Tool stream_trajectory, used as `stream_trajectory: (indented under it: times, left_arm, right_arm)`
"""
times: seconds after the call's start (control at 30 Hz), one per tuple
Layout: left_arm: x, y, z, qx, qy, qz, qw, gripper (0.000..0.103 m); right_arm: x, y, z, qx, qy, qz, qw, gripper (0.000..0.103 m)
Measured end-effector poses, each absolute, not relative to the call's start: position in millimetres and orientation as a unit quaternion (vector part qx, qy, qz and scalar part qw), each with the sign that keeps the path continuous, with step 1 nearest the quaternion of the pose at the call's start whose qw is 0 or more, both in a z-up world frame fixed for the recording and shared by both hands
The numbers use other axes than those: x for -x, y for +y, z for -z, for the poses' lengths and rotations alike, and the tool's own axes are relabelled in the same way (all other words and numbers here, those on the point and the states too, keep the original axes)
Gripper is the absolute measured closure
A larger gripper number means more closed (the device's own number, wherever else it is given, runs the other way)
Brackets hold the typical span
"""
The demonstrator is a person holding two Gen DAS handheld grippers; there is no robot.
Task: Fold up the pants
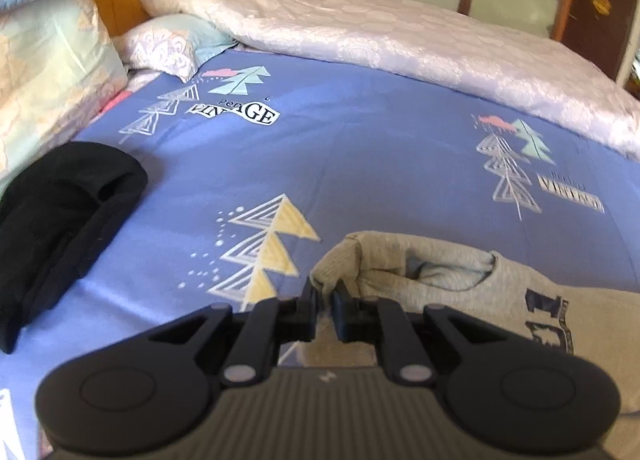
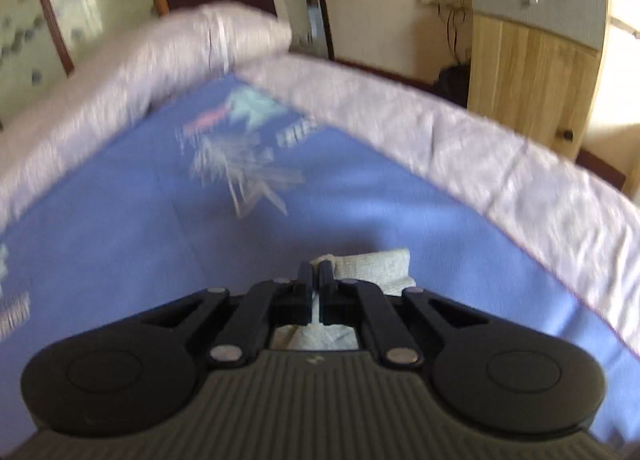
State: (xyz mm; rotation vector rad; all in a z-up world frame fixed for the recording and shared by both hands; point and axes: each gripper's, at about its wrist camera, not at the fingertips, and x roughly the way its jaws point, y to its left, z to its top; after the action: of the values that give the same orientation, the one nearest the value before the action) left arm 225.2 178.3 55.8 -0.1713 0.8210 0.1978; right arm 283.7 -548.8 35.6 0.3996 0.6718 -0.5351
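Grey pants (image 1: 460, 272) with a navy print lie on the blue bed sheet (image 1: 360, 159) at the lower right of the left wrist view. My left gripper (image 1: 324, 292) is shut on a ribbed corner of them, with fabric pinched between its fingers. In the blurred right wrist view, a pale grey edge of the pants (image 2: 372, 264) shows just past and to the right of my right gripper (image 2: 316, 272). That gripper's jaws stand together, with a strip of the same cloth between them. The remainder of the pants is hidden under both grippers.
A folded black garment (image 1: 60, 219) lies at the left on the sheet. Pillows (image 1: 48, 71) are stacked at the headboard. A pink quilt (image 1: 400, 39) runs along the far side of the bed. A wooden cabinet (image 2: 536, 59) stands beyond the bed's edge.
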Motion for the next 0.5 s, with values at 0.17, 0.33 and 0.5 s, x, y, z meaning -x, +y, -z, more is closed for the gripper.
stream_trajectory:
  times: [0.17,0.33,0.5]
  left_arm:
    - [-268,163,-24,0.079,0.393,-0.135,0.906,0.092]
    - [-292,151,12,0.016,0.423,-0.158,0.892,0.077]
    - [-251,168,-28,0.038,0.410,-0.146,0.899,0.066]
  right_arm:
    - [-331,-556,-24,-0.212,0.287,0.283,0.890,0.097]
    - [-334,-557,9,-0.240,0.358,0.285,0.856,0.064]
    - [-267,-560,-21,-0.245,0.337,0.218,0.882,0.063]
